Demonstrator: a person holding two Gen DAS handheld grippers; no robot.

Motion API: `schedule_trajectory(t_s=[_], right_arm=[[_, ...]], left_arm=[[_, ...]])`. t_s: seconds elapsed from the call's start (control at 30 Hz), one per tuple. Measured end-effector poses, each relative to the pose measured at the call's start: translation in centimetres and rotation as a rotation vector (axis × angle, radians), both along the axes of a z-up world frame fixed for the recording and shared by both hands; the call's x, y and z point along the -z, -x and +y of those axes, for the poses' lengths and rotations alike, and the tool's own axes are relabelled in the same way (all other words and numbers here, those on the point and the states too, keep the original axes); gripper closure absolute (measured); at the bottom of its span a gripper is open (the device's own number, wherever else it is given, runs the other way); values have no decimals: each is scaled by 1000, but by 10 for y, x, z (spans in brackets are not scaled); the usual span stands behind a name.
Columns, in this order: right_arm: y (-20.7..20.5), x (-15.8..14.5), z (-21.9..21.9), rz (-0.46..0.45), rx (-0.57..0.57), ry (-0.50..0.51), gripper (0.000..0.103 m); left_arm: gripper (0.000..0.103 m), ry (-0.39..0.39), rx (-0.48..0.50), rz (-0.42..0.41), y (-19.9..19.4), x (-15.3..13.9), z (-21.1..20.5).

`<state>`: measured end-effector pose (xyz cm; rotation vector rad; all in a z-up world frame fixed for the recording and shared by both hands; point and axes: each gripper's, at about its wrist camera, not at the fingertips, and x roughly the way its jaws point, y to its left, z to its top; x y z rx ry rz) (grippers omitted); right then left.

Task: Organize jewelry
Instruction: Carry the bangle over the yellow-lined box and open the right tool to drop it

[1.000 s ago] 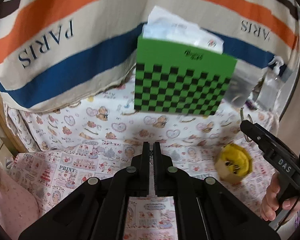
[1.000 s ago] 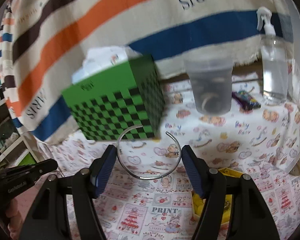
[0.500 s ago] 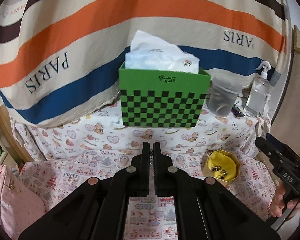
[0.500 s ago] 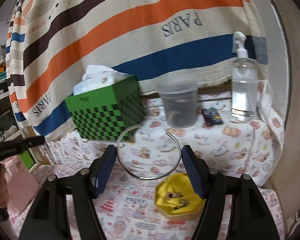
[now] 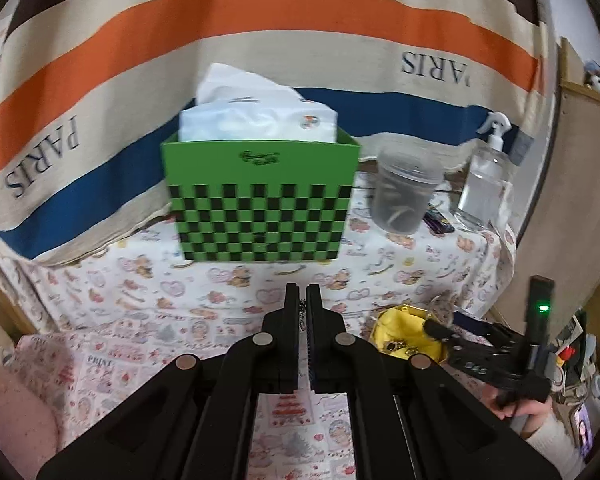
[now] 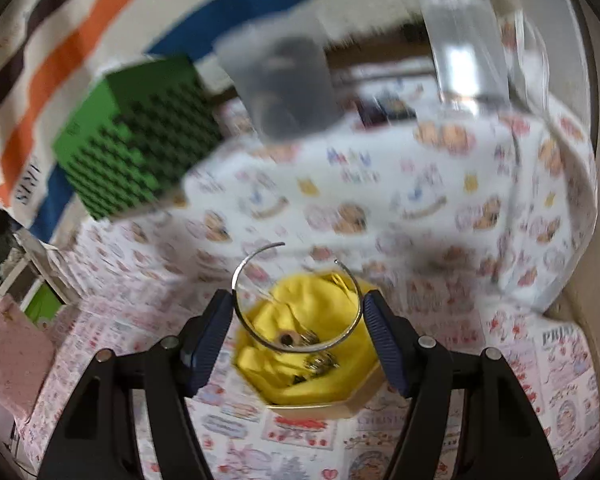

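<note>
The right tool [image 6: 296, 320] pinches an open silver bangle [image 6: 296, 300] above the yellow-lined box [image 6: 312, 376] at lower centre. The left tool [image 5: 303, 300] is pressed together on a thin chain [image 5: 302, 314].

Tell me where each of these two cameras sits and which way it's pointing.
Left wrist: sits on the left gripper, facing level at the green checkered box; its shut fingers pinch a thin chain; the right gripper and holding hand show lower right.
Right wrist: sits on the right gripper, tilted down over the yellow-lined jewelry box; its fingers hold an open silver bangle.
Shared: checkered box, jewelry box, lidded plastic cup, spray bottle.
</note>
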<state>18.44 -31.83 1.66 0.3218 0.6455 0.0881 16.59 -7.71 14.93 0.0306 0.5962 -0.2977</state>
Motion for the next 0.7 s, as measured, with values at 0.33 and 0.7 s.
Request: schedule_trajectory(t_s=[0.33,0.7], right_arm=[[-19,25,-6,61,-13,-39,33],[5,-1,-53,7,144,-46,23]], left_arm=[[101,-20,7,31,-18,16,-27],[101,23,91,60,-29,12,-82]])
